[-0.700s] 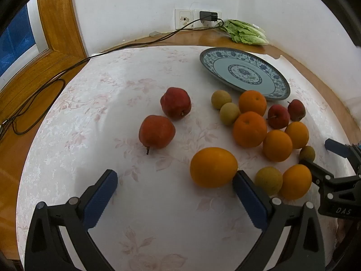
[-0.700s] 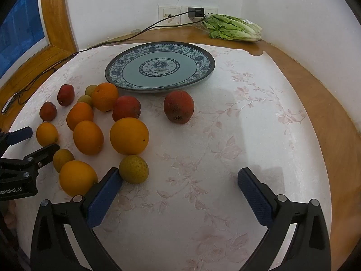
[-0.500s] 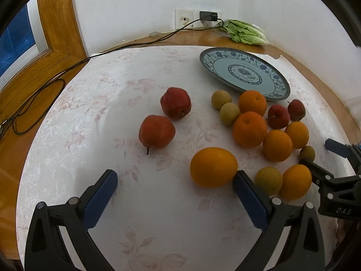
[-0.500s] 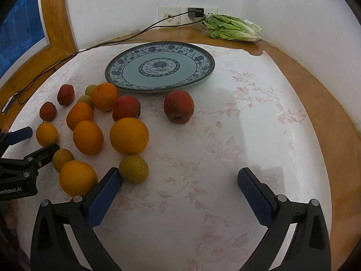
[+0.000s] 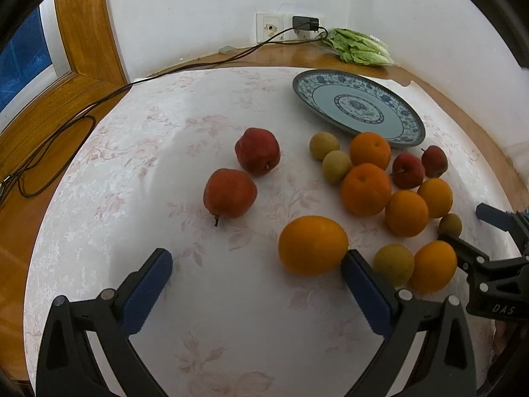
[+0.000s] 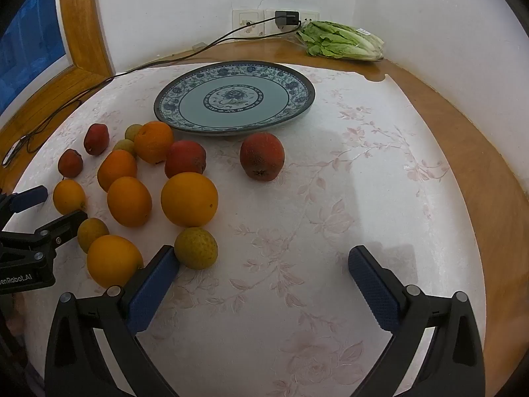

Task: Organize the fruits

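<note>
The left hand-held gripper [image 5: 256, 273] stands wide with nothing between its blue pads, tilted down over the table [image 5: 148, 152]. A big orange [image 5: 312, 245] lies just beside its right pad. Farther out lie two red apples [image 5: 229, 193], and to the right a cluster of oranges, small green fruits and small red ones. The right hand-held gripper [image 6: 261, 269] is also wide and holds nothing; a green fruit [image 6: 196, 248] sits against its left pad. Beyond the fruits the blue patterned plate [image 6: 291, 82] holds no fruit. Lettuce [image 6: 344, 44] lies by the wall.
</note>
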Tool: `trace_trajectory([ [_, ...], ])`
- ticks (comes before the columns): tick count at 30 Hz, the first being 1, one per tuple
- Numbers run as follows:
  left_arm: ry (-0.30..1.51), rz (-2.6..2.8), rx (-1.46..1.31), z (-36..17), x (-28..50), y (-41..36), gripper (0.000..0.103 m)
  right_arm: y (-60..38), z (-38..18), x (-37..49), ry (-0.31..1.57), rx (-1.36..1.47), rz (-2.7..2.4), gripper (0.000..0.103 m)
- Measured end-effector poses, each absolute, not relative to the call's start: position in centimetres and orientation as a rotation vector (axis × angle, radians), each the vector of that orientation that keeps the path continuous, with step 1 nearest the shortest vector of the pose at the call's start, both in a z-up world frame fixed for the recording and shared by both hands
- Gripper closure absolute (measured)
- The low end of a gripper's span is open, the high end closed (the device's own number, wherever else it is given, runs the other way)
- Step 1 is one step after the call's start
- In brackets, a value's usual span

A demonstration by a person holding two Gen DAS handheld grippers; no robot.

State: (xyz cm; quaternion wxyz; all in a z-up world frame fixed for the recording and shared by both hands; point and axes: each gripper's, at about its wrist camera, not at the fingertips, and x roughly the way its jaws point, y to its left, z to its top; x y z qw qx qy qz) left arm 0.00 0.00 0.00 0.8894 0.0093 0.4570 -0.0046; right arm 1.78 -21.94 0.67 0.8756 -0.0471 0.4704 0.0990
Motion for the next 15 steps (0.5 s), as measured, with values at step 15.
trace_trajectory([
  [15,0.954,-0.01,0.018,0.23,0.19,-0.02,0.0,-22.09,0.81,2.05,0.993,-0.097,0.21,0.0],
])
